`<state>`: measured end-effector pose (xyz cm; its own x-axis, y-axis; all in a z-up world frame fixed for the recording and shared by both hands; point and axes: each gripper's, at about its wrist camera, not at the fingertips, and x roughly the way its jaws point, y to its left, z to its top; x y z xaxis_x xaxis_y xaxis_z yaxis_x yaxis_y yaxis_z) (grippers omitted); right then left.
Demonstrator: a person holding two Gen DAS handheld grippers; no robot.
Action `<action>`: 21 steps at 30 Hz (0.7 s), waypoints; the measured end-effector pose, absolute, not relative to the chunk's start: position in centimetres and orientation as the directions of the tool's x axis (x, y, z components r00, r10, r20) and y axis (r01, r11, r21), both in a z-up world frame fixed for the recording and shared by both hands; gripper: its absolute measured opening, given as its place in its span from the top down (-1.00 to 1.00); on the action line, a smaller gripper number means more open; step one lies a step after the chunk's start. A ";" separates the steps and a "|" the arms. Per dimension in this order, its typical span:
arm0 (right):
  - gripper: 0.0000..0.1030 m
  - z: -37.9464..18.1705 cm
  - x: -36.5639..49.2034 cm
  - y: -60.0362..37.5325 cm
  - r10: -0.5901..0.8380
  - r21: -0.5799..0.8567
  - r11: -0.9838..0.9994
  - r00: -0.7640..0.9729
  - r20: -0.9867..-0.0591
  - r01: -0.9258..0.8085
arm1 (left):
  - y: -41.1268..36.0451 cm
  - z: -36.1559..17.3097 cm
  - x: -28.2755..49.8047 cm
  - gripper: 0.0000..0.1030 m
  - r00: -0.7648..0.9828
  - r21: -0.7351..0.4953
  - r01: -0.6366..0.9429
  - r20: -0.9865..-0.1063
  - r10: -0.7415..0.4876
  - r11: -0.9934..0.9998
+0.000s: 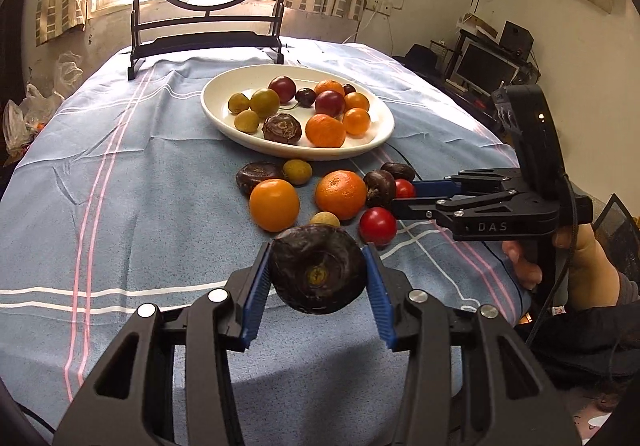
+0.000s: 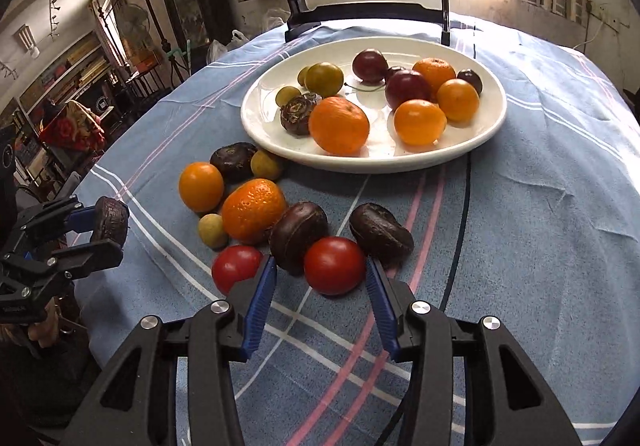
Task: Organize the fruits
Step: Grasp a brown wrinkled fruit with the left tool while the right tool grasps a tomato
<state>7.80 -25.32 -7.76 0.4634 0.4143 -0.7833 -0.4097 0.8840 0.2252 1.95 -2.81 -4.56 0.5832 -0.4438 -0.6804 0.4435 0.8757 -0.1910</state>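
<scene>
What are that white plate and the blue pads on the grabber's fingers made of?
The white plate looks like glazed ceramic: glossy, with bright window reflections, though melamine is possible. The blue pads on the left gripper seem to be ribbed rubber or soft plastic, matte with fine ridges, set in black, apparently hard plastic, arms.

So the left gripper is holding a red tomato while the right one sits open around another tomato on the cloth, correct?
Not quite. The left gripper holds a dark water chestnut, not a red tomato; the left wrist view shows it between the blue fingers. The rest stands: the right gripper is open around a tomato on the cloth.
</scene>
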 end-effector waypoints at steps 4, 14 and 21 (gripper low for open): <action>0.14 -7.6 7.2 -25.3 0.366 0.152 0.894 0.490 -0.791 -0.422 | -2.6 -4.4 1.7 0.15 0.584 -0.193 0.445 -0.678 -0.447 0.874; 0.26 -7.8 8.6 -24.4 0.391 0.174 0.881 0.472 -0.790 -0.440 | -3.0 -4.7 1.6 0.15 0.578 -0.191 0.448 -0.684 -0.446 0.873; 0.41 -6.1 5.8 -25.4 0.402 0.182 0.890 0.531 -0.746 -0.419 | -2.4 -4.3 1.9 0.15 0.580 -0.202 0.443 -0.678 -0.451 0.874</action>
<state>5.81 -25.45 -6.13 0.5306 0.4025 -0.7460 -0.4187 0.8897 0.1822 1.87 -2.45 -4.33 0.5803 -0.4507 -0.6783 0.4425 0.8737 -0.2020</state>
